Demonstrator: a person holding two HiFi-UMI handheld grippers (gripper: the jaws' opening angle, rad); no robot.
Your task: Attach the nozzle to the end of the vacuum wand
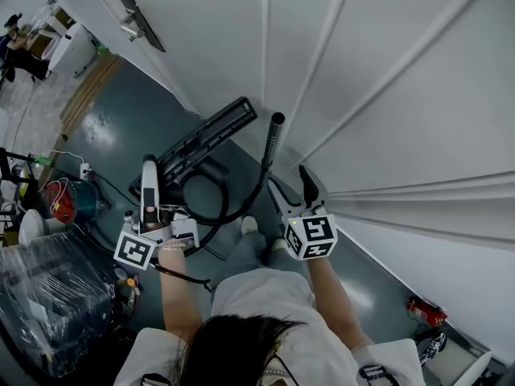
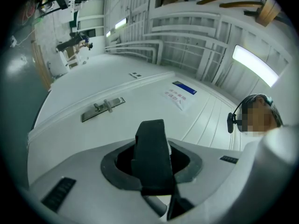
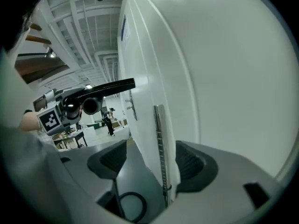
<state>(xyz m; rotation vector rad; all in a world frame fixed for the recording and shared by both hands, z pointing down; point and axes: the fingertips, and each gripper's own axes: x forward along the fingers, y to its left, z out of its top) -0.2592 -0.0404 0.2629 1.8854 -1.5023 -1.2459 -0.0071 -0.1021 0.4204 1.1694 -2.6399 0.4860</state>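
The nozzle point(image 1: 205, 139) is a long, flat black floor head with a round socket at its neck. It is held off the floor, out in front of the person's left side. The left tongs point(image 2: 152, 164) are clamped on its black neck, which fills the middle of the gap between the pads.

The vacuum wand point(image 1: 270, 147) is a slim dark tube with a notched strip down its length. It stands upright just beside the white wall point(image 1: 386, 79) with its open end on top. A black hose point(image 1: 211, 215) curls away from its foot in a loop across the floor. The right tongs point(image 3: 153, 162) are spread wide with the wand between them, close by the right pad; whether it touches that pad cannot be told. Nozzle and wand are apart.

Both forearms reach forward and down from the body, the left forearm point(image 1: 181, 292) angled slightly outward.

The floor point(image 1: 137, 111) is glossy dark teal. A plastic-wrapped bundle point(image 1: 44, 296) sits at the near left and a red drum point(image 1: 61, 200) beyond it. A red extinguisher point(image 1: 424, 311) lies by the wall at the right. Farther up the wall is a metal door handle point(image 1: 135, 21).
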